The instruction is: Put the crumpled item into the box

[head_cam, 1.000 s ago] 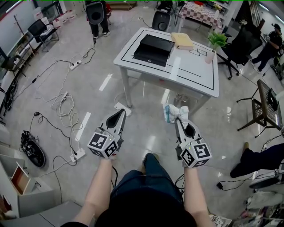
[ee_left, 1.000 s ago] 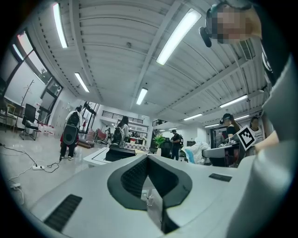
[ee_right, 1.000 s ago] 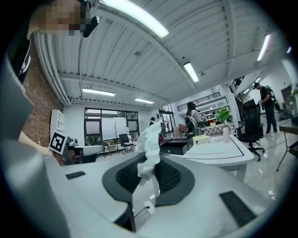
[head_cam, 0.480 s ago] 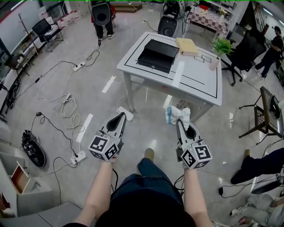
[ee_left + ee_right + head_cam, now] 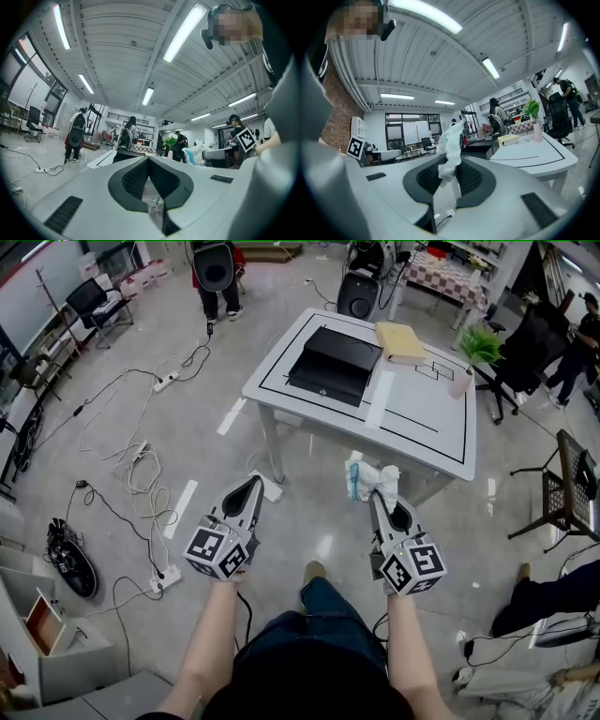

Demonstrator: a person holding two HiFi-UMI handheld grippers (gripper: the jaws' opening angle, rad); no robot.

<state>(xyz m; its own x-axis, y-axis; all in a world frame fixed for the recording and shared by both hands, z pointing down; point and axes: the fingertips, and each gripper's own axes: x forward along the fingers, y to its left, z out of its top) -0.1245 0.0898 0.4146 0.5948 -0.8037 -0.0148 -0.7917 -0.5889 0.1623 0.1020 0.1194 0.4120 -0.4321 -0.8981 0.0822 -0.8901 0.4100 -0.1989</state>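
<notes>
While the right gripper (image 5: pixel 373 493) has its jaws pressed together on the crumpled white item (image 5: pixel 371 476), holding it in the air before the near edge of the white table (image 5: pixel 412 418), the left gripper (image 5: pixel 255 482) is closed and empty. The black box (image 5: pixel 333 360) lies along the table's left edge.
</notes>
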